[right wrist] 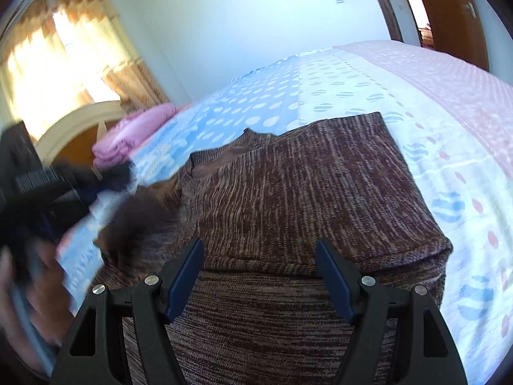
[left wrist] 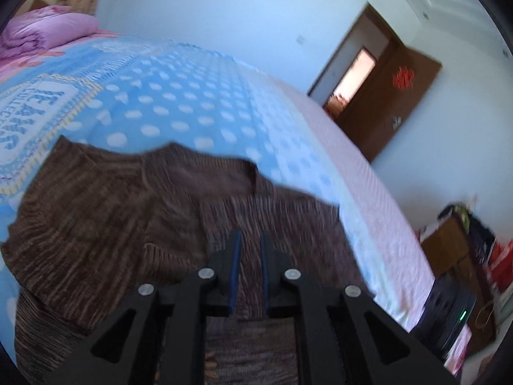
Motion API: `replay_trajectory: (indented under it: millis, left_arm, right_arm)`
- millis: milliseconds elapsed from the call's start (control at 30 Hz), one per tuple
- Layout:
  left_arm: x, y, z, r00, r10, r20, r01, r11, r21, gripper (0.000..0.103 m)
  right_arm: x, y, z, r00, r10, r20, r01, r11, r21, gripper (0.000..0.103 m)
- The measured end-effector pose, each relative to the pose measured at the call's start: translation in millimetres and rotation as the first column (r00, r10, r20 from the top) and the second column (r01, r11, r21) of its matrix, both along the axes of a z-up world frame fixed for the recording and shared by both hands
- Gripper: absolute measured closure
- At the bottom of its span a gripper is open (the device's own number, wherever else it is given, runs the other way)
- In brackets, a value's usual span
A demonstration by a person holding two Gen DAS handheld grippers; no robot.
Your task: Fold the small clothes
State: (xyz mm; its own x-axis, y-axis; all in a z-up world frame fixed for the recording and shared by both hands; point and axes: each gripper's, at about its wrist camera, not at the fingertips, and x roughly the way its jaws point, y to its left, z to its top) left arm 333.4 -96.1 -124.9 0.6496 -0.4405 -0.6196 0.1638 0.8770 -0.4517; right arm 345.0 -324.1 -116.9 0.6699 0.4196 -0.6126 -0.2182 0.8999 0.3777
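Two hand-held grippers over brown sweater (right wrist: 288, 192) on bed — left hand-held gripper (left wrist: 248, 240) closed, empty — right hand-held gripper (right wrist: 259, 250) open

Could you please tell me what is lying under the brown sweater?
The sweater lies on the bed sheet, blue with white dots, paler and pink toward the edge. One side is folded over onto itself. Anything else beneath it is covered and cannot be seen.
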Motion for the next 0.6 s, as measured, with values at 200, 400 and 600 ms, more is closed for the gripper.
replay_trajectory:
  millis: [200, 400, 600]
  left_arm:
    - [-45, 34, 13, 0.992, 0.009, 0.125, -0.034, 0.979, 0.203, 0.022]
    - [-49, 115, -8, 0.964, 0.224, 0.142, -0.265, 0.813, 0.519, 0.018]
    - [-40, 151, -32, 0.962, 0.273, 0.01, -0.245, 0.849, 0.469, 0.017]
  right_arm:
    - [2, -11, 0, 0.999, -0.041, -0.005, 0.041, 0.997, 0.072, 0.03]
    - [-3, -10, 4, 0.999, -0.04, 0.003, 0.04, 0.998, 0.041, 0.03]
    - [0, 36, 23, 0.996, 0.074, -0.052, -0.079, 0.99, -0.12, 0.03]
